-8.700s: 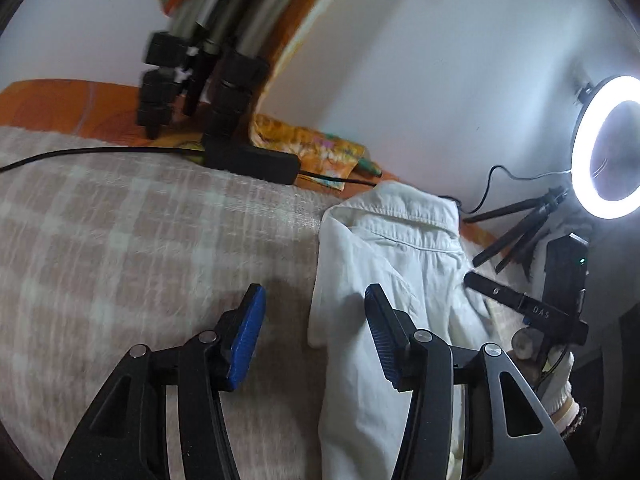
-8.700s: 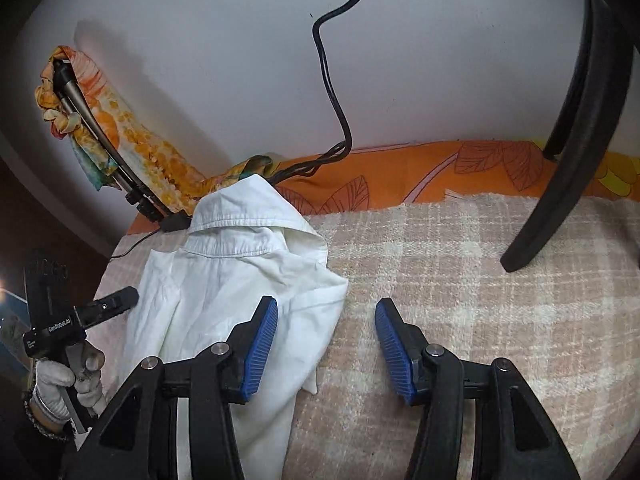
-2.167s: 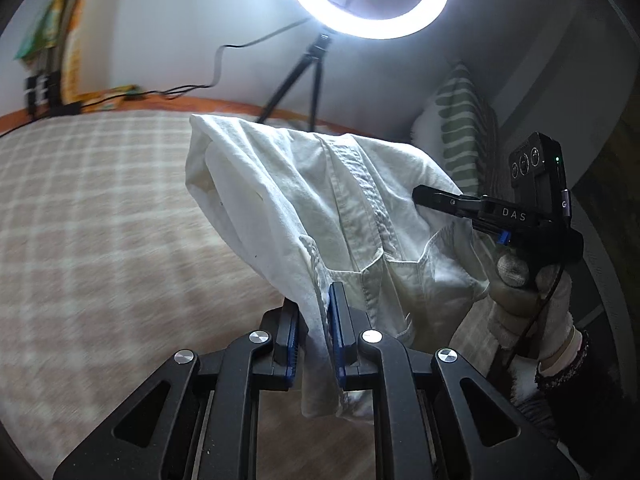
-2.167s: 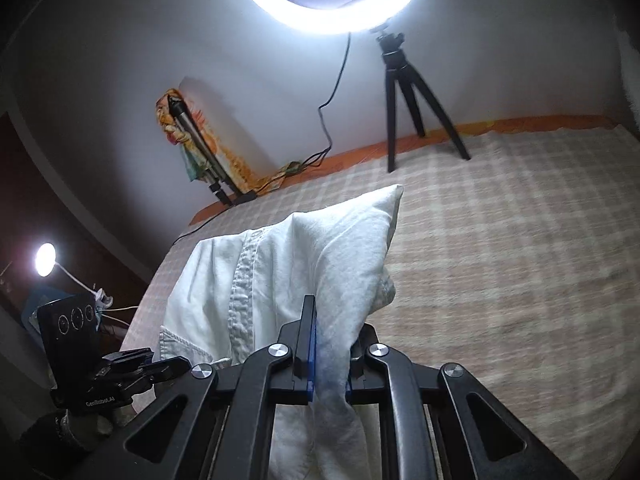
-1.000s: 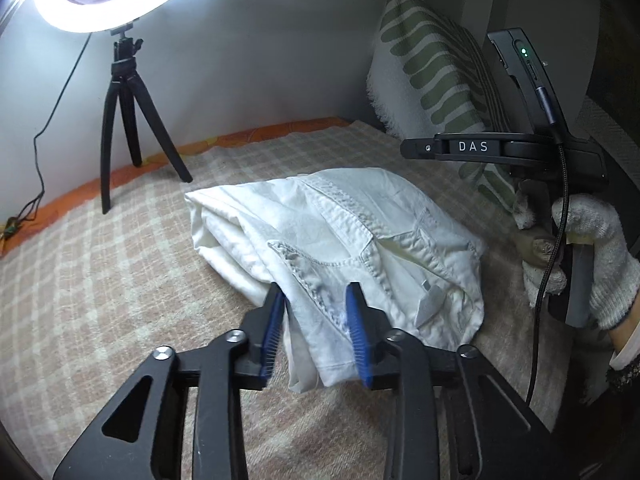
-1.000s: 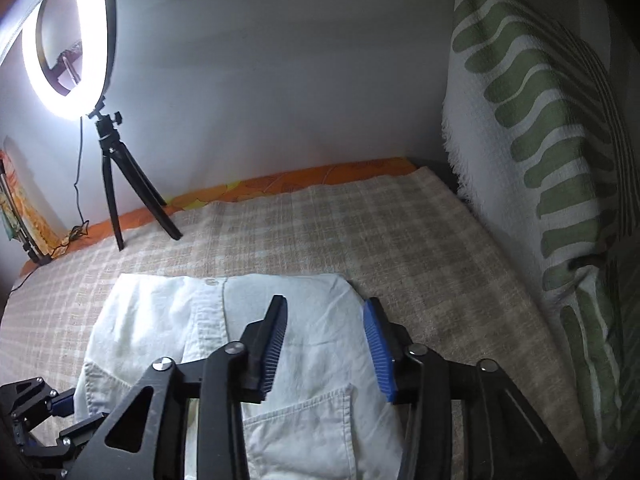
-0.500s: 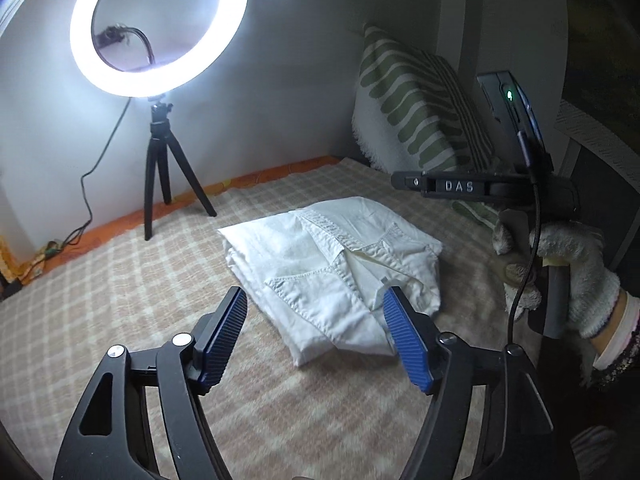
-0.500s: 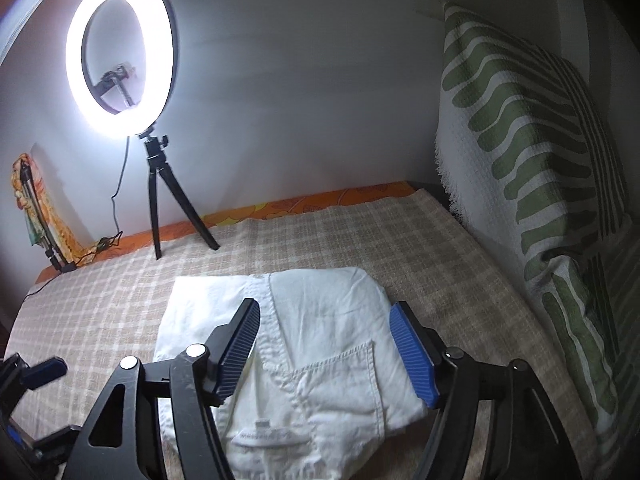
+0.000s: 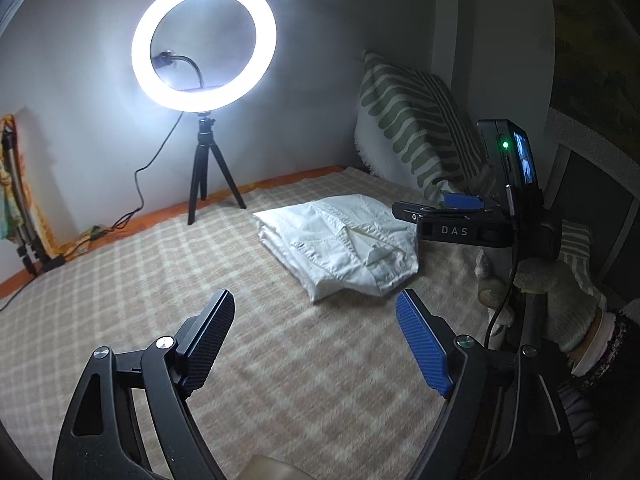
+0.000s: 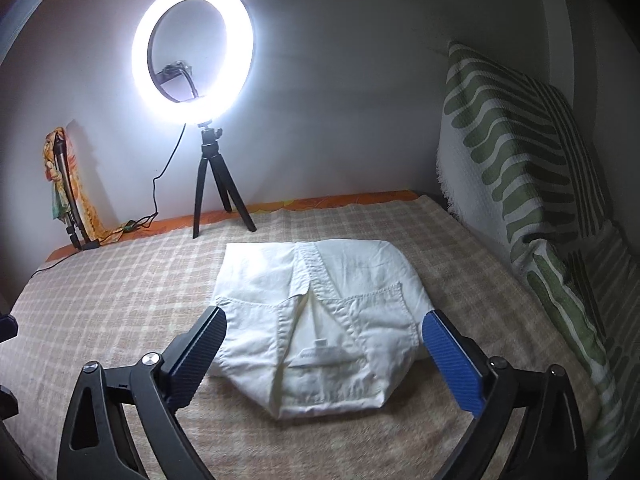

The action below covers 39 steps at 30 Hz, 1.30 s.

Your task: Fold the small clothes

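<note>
We count one white shirt (image 10: 320,320), folded into a bundle on the checked blanket (image 10: 120,300), one ring light (image 9: 204,44) on its tripod (image 9: 208,176), and two grippers. Our left gripper (image 9: 320,344) and right gripper (image 10: 324,356) have just been opening; both now gape wide and empty. A second ago they straddled the shirt; now it lies ahead, apart from them.

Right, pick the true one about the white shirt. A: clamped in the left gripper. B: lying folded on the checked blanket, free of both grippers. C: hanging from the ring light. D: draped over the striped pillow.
B: the white shirt lies folded on the checked blanket, with the left gripper and right gripper open and empty.
</note>
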Each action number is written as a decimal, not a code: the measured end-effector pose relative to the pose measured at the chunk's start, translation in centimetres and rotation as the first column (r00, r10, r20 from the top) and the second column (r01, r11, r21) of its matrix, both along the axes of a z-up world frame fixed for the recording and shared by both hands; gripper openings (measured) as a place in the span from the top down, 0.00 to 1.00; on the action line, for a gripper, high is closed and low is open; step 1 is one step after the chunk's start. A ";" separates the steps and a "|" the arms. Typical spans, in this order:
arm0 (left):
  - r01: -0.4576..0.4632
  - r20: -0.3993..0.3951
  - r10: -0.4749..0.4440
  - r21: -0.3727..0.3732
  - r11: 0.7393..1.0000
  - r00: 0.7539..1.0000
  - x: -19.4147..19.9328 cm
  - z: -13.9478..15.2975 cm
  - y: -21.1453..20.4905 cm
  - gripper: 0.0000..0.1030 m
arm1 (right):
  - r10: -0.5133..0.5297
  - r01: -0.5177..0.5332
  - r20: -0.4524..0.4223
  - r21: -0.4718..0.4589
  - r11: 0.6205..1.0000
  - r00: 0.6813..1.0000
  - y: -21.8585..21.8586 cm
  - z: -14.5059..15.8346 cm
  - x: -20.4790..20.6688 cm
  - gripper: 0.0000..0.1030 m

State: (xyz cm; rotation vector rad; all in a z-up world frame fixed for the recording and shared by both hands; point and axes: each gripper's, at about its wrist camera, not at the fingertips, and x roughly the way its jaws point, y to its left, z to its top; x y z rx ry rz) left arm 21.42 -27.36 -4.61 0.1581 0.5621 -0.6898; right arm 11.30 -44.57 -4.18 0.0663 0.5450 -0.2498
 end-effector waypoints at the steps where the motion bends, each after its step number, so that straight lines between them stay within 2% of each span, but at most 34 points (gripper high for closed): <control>1: -0.004 0.004 0.004 0.011 1.000 1.000 -0.5 -0.1 0.3 0.18 | 0.004 -0.004 0.002 -0.003 1.000 1.000 0.5 -0.1 -0.3 0.01; 8: -0.039 -0.021 0.040 0.011 0.999 0.999 -1.8 -1.1 2.2 0.17 | 0.030 -0.030 -0.002 -0.021 0.999 1.000 3.4 -1.1 -1.7 0.00; 12: -0.057 -0.017 0.057 -0.017 0.998 0.998 -2.0 -1.4 3.1 0.01 | 0.021 -0.021 0.008 -0.008 1.000 1.000 3.9 -2.1 -2.0 0.00; 18: -0.075 0.007 0.075 0.018 0.997 0.997 -2.2 -1.8 3.0 0.01 | -0.001 0.001 -0.011 -0.014 1.000 1.000 4.4 -3.3 -1.8 0.00; 29: -0.112 0.000 0.112 0.006 0.994 0.994 -2.5 -2.7 3.7 0.01 | -0.013 0.013 -0.001 0.057 0.998 1.000 3.4 -3.4 -1.4 0.00; 39: -0.122 -0.010 0.122 0.005 0.993 0.993 -2.5 -2.9 4.4 0.01 | -0.028 0.028 -0.001 0.062 0.998 1.000 3.5 -3.6 -1.3 0.00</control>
